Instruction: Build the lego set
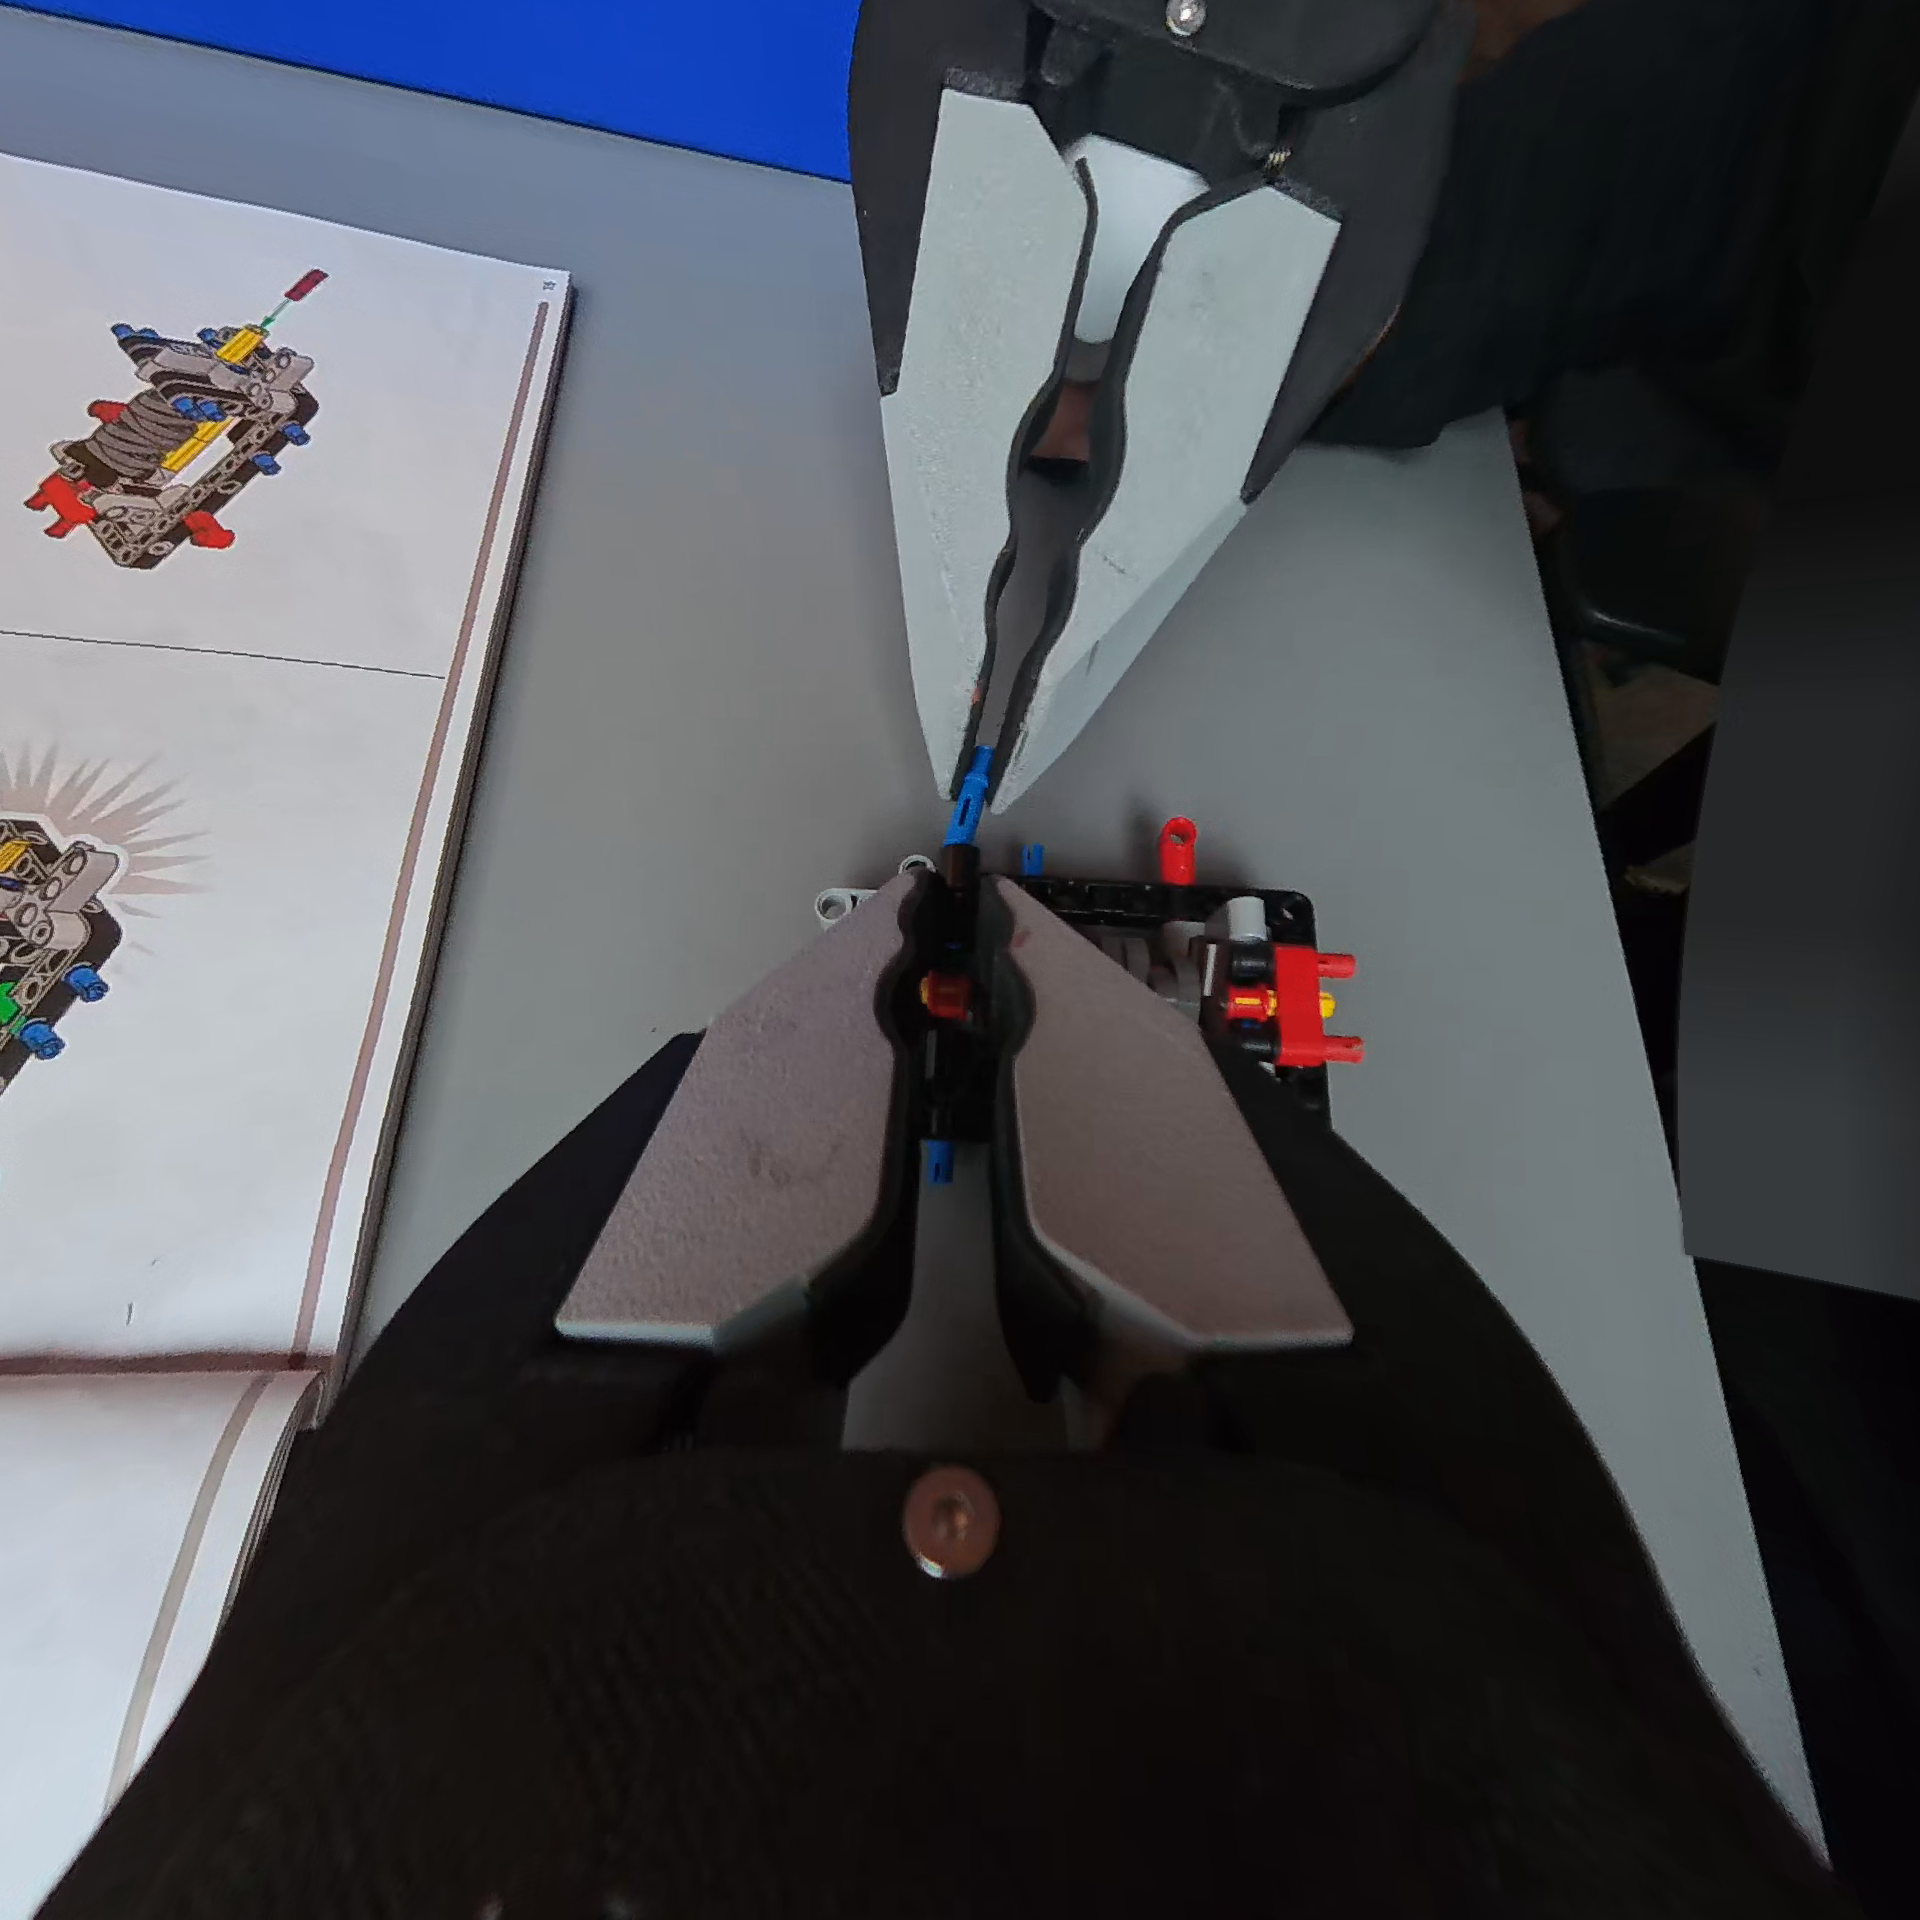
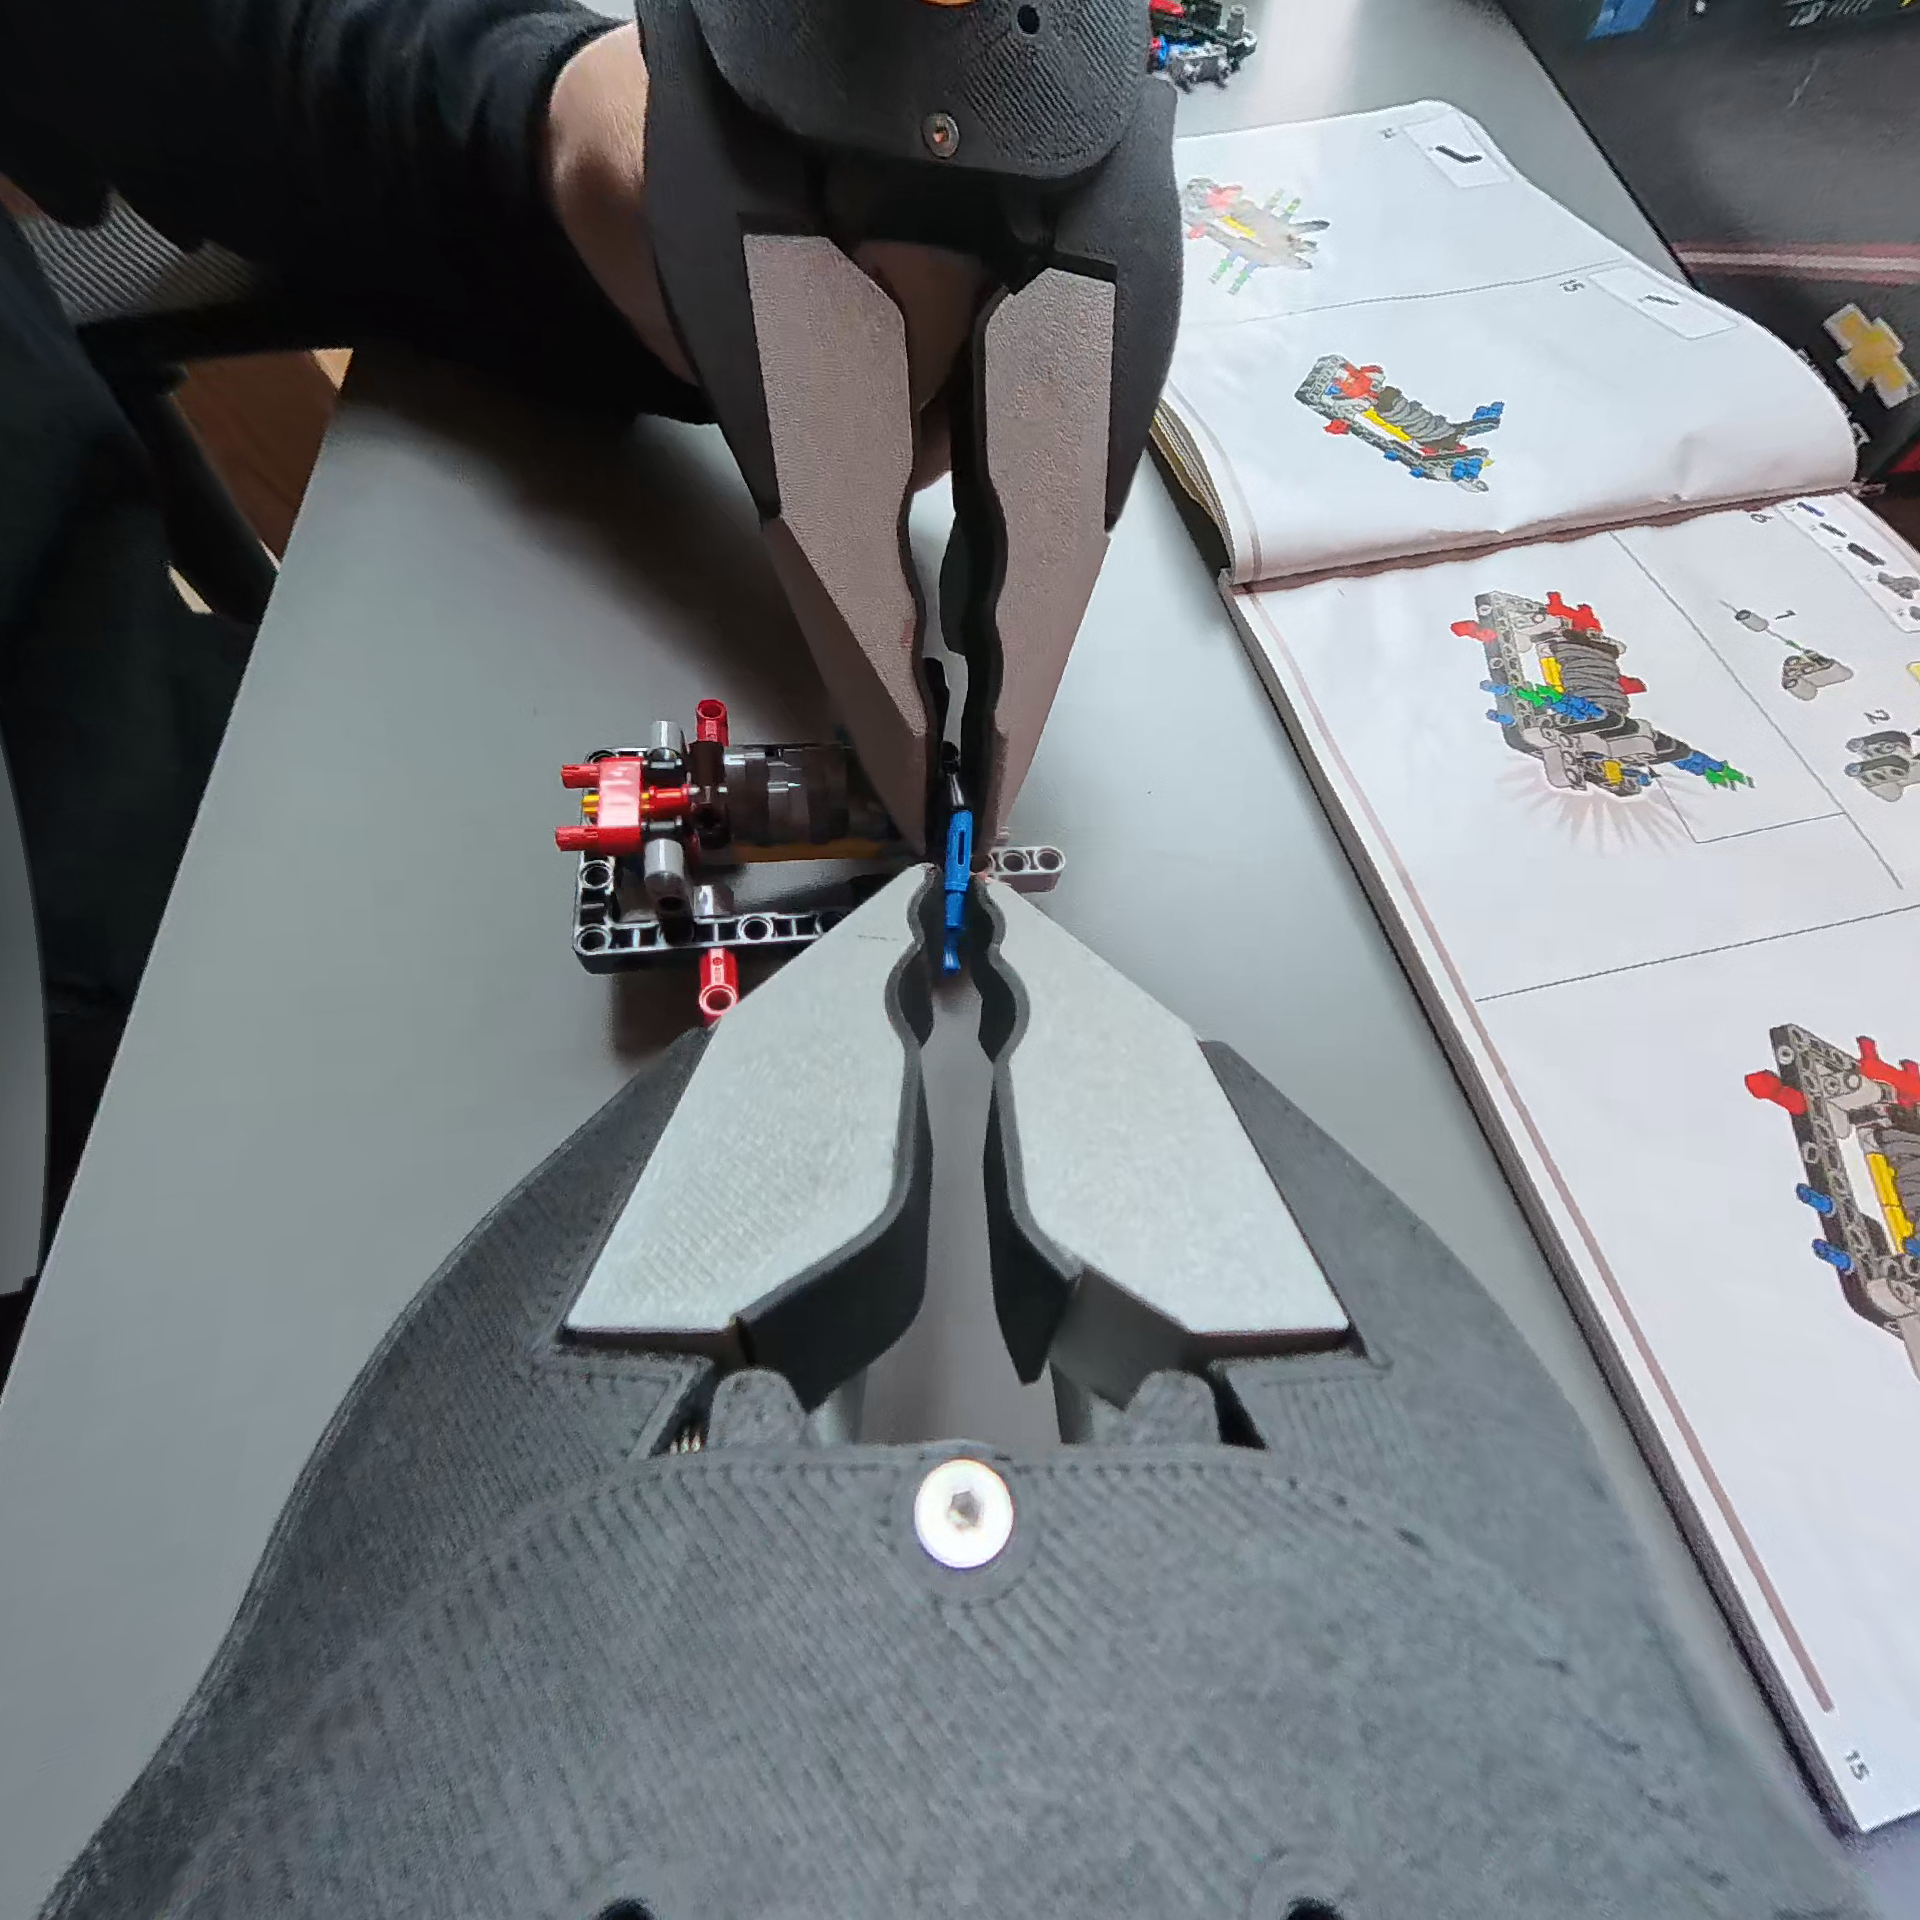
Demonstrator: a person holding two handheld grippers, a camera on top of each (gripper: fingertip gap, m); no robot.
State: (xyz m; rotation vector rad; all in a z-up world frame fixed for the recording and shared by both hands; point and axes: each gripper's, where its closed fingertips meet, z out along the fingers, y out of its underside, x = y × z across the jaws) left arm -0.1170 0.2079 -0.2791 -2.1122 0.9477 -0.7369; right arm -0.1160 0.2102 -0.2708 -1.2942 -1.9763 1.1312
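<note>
On the grey table [image 2: 312, 1039] our left hand-held gripper [image 1: 956, 883] pinches the black frame [image 2: 686, 930] of the lego assembly. Our right hand-held gripper [image 2: 951, 883] pinches a blue pin [image 2: 956, 873] at the frame's edge. We judge the pin-insertion step underway; next it needs lining up and a straight push.

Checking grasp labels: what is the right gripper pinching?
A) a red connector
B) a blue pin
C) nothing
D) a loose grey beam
B: the right gripper is shut on the blue pin, seen in the left wrist view too, with its end meeting the black frame that the left gripper clamps.
</note>
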